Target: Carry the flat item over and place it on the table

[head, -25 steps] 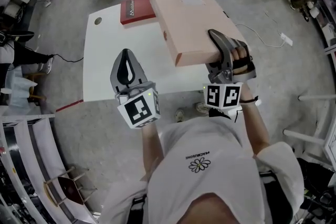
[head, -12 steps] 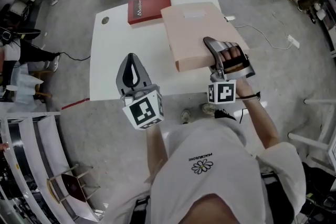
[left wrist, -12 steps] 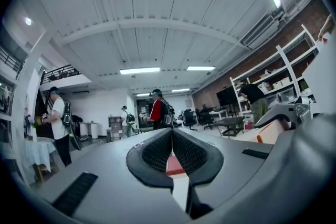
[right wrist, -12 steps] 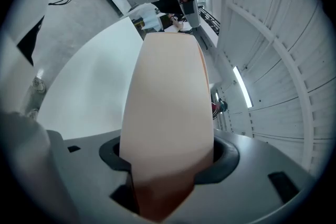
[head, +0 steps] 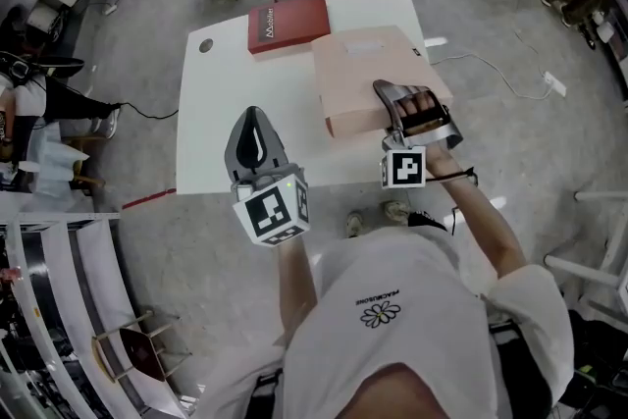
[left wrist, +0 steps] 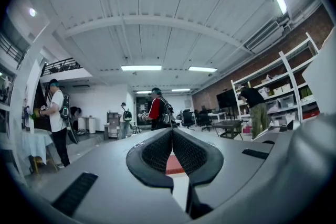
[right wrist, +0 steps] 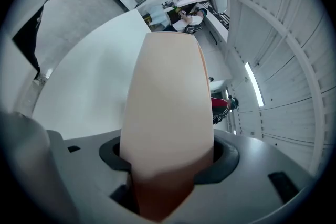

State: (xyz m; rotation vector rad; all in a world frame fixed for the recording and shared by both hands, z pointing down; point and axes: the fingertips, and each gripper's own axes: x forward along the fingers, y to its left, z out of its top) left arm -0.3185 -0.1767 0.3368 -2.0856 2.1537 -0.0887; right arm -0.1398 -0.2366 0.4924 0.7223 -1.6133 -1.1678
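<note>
Right fingers (right wrist: 224, 159) wide on pink box (right wrist: 168, 107); left fingers (left wrist: 152, 157) together.

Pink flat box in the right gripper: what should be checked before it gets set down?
1. Right gripper clamps the pink box by its near edge: ok.
2. White table has bare space below: ok.
3. Box apart from the red book: ok.
4. Left gripper shut, empty, off to the side: ok.
5. Box touching the table: cannot tell.
6. Box's right edge inside the table's edge: cannot tell.
</note>
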